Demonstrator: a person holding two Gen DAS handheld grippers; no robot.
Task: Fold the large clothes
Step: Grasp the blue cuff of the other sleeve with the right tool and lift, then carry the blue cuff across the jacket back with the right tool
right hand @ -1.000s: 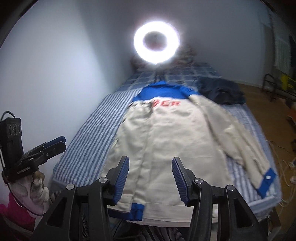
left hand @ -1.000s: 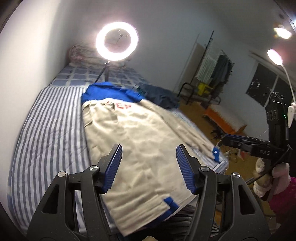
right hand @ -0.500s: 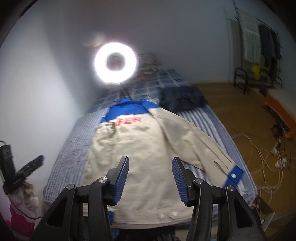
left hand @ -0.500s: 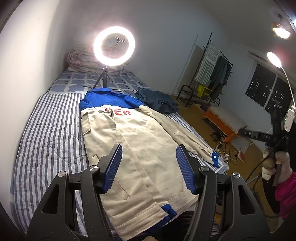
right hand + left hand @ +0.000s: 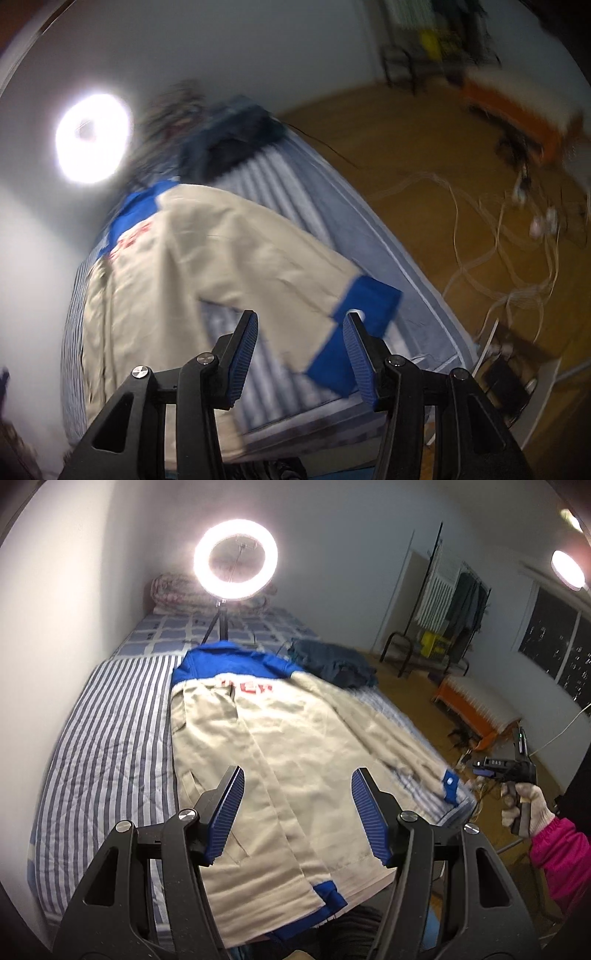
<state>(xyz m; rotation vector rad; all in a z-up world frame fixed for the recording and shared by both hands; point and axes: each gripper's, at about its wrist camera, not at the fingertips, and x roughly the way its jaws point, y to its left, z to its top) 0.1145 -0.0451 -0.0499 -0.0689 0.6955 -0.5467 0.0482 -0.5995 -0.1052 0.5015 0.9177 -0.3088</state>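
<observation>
A beige jacket [image 5: 280, 746] with a blue collar, blue cuffs and red lettering lies flat, back up, on a striped bed [image 5: 107, 738]. Its left sleeve is folded in; its right sleeve stretches toward the bed's right edge and ends in a blue cuff [image 5: 450, 788]. My left gripper [image 5: 297, 805] is open and empty above the jacket's hem. My right gripper [image 5: 299, 349] is open and empty, close above the blue cuff [image 5: 364, 314] of the jacket [image 5: 207, 251]. It also shows in the left wrist view [image 5: 498, 768], off the bed's right edge.
A lit ring light [image 5: 235, 559] stands at the head of the bed. A dark blue garment [image 5: 332, 662] lies at the far right of the bed. Right of the bed are a wooden floor with cables [image 5: 491, 229], an orange bench [image 5: 476, 709] and a clothes rack [image 5: 454, 602].
My right gripper has swung right and down toward the sleeve's blue cuff; its view is blurred by the motion. My left gripper has stayed above the hem, shifting only slightly.
</observation>
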